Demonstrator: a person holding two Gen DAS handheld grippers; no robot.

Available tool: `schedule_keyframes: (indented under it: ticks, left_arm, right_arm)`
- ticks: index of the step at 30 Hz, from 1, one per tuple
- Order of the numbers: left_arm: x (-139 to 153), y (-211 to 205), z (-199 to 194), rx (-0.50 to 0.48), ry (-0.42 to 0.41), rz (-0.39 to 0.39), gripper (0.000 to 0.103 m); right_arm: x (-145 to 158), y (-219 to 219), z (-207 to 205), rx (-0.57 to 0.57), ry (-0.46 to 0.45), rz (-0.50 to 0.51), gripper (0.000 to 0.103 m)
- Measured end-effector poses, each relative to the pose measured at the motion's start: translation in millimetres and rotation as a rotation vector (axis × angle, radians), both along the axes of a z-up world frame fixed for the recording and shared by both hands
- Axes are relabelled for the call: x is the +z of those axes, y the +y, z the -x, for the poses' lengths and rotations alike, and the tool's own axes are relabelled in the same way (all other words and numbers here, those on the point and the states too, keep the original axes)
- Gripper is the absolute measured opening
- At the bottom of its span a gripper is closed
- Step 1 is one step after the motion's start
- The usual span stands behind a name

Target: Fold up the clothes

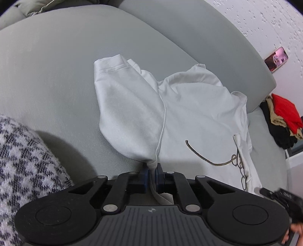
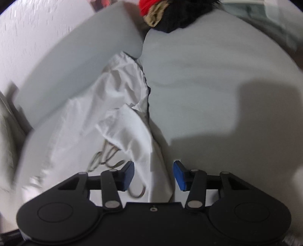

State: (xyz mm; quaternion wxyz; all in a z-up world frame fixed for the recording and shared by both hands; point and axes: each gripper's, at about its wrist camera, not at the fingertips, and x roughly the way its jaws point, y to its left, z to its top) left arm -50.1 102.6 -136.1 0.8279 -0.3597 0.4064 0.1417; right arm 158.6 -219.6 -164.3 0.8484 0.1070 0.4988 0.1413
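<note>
A white T-shirt with a dark cursive print lies crumpled on a grey sofa seat. My left gripper is shut on a bunched point of the shirt, where the sleeve meets the body. The sleeve spreads away from the pads toward the back. The right wrist view is blurred. There my right gripper hovers over the shirt's near edge. Its blue pads stand apart, and white cloth lies between them without being pressed.
A pile of red, black and tan clothes sits at the far end of the seat. The grey backrest cushion runs behind the shirt. Houndstooth fabric lies at the near left. A phone leans against the white wall.
</note>
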Motion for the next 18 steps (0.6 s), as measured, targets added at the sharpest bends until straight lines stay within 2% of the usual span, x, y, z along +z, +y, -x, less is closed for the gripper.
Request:
schedule_keyframes:
  ticks: [3, 6, 7, 8, 9, 10, 11, 12, 14, 15, 18]
  left_arm:
    - [0, 0, 0, 0.017, 0.022, -0.006, 0.010]
    - [-1, 3, -2, -0.009, 0.010, 0.030, 0.028]
    - [-1, 4, -3, -0.025, -0.004, 0.051, 0.040]
    - [-1, 5, -4, -0.041, -0.018, 0.073, 0.049]
    - [0, 3, -6, -0.060, -0.026, 0.078, 0.050]
    - [0, 2, -8, -0.073, -0.027, 0.072, 0.048]
    - [0, 1, -10, -0.081, -0.030, 0.068, 0.044]
    - [0, 0, -10, -0.087, -0.037, 0.072, 0.040]
    - [-4, 1, -7, -0.085, -0.035, 0.103, 0.000]
    - [-6, 2, -5, -0.081, -0.033, 0.124, 0.000]
    - [1, 4, 5, -0.046, -0.063, 0.124, 0.000]
  right_arm:
    - [-9, 21, -13, 0.047, 0.055, 0.122, 0.041]
    - [-13, 31, -14, 0.091, 0.091, 0.193, 0.035]
    - [-13, 30, -13, 0.098, 0.096, 0.205, 0.034]
    - [-14, 28, -13, 0.095, 0.108, 0.210, 0.028]
    - [-15, 25, -13, 0.089, 0.119, 0.210, 0.022]
    - [-16, 20, -13, 0.076, 0.127, 0.195, 0.018]
    - [-16, 15, -13, 0.061, 0.135, 0.176, 0.004]
    - [-16, 8, -12, 0.043, 0.143, 0.144, 0.002]
    - [-15, -8, -6, 0.005, 0.135, 0.050, 0.002]
    - [-12, -17, -3, -0.016, 0.125, 0.003, 0.002]
    - [-7, -46, 11, -0.095, 0.121, -0.134, 0.002]
